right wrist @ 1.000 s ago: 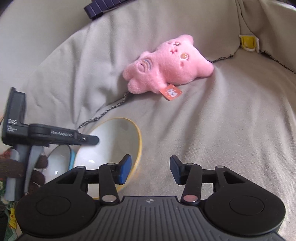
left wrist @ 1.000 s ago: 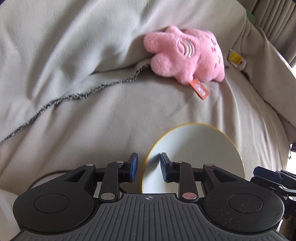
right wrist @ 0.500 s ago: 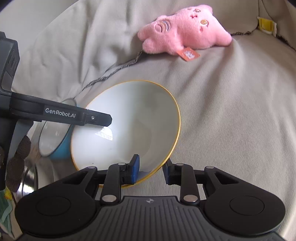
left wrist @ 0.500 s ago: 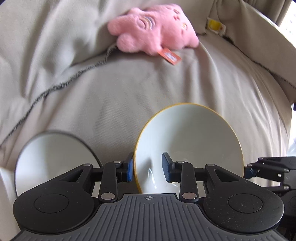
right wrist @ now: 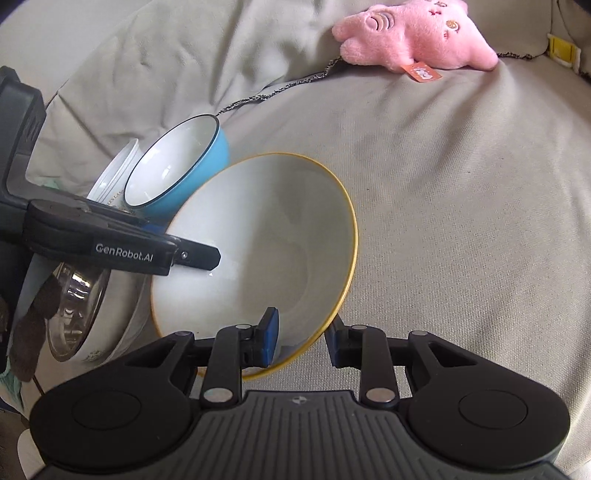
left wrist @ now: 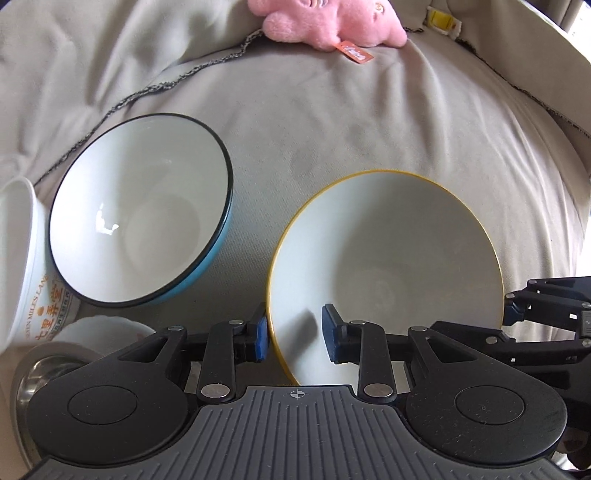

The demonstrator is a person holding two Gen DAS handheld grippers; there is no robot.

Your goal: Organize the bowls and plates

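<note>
Two grippers straddle one rim: the yellow-rimmed bowl (left wrist: 384,266) sits tilted on the grey cover (left wrist: 332,122), low in both wrist views. Left gripper (left wrist: 293,338): jaws apart, one finger outside the wall at 9 o'clock of the bowl, the other inside; contact on the inner pad not clear. Right gripper (right wrist: 303,341): jaws also apart around the opposite rim; whether either pad touches, I cannot tell.

Judgement: bowl is not yet secured. Close one pair fully before lifting; keep pads square to the wall, since glazed ceramic will likely slip on a shallow bite.

Further out at 10 o'clock in the left view, the blue bowl (left wrist: 140,210) leans on a white printed container (left wrist: 26,266), above a steel bowl (left wrist: 33,373). Likely nesting target; approach low to avoid knocking it.

Far, 12 o'clock: pink plush toy (left wrist: 328,18), well apart.
</note>
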